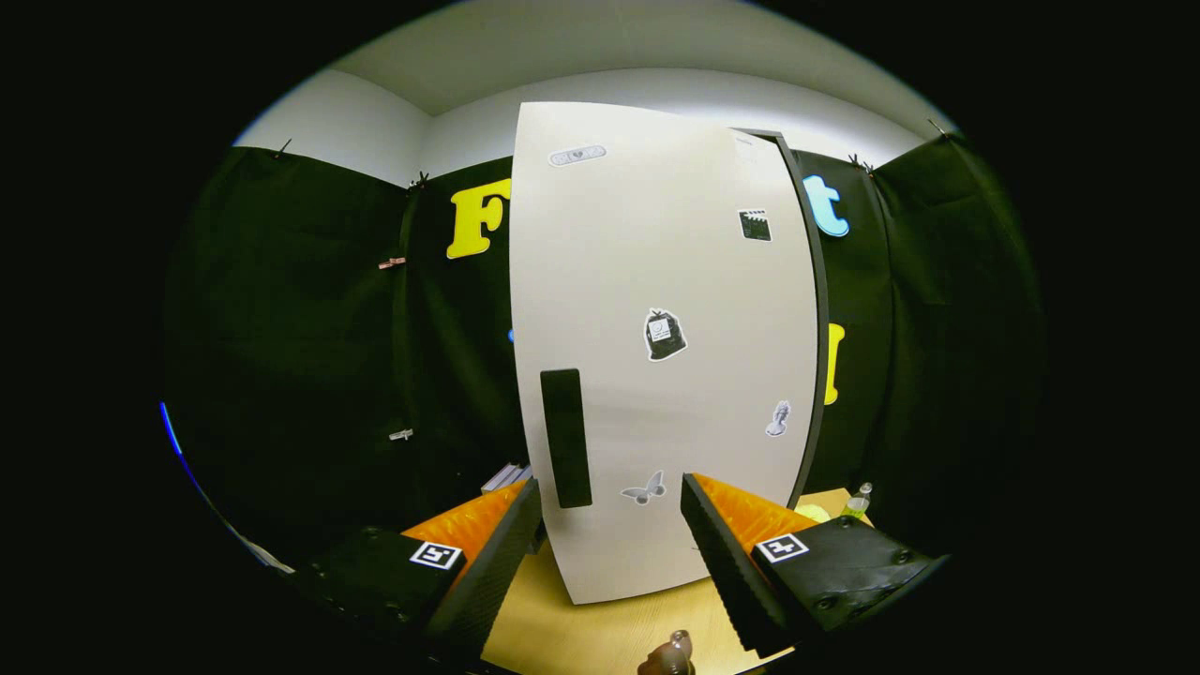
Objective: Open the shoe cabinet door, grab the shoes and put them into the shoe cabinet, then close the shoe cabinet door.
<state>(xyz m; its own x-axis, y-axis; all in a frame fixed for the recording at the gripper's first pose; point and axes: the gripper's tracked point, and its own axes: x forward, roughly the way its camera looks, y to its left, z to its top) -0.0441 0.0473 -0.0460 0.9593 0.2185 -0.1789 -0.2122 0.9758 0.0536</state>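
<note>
The shoe cabinet's white door (656,281) stands upright on the wooden table just ahead of me, dotted with small stickers. Its black vertical handle (565,438) sits low near the door's left edge, just beyond my left fingertip. A dark cabinet edge (817,309) shows along the door's right side. Whether the door is fully closed I cannot tell. My gripper (611,487) is open, its fingers spread wide in front of the door's lower part with nothing held between them. A brown rounded thing (667,654) lies on the table close under the fingers; what it is I cannot tell.
The light wooden table (553,628) carries the cabinet. To the cabinet's right stand a small clear bottle (858,502) and a yellow-green object (814,512). Some flat white items (506,476) lie behind the left finger. Black cloth walls close in all around.
</note>
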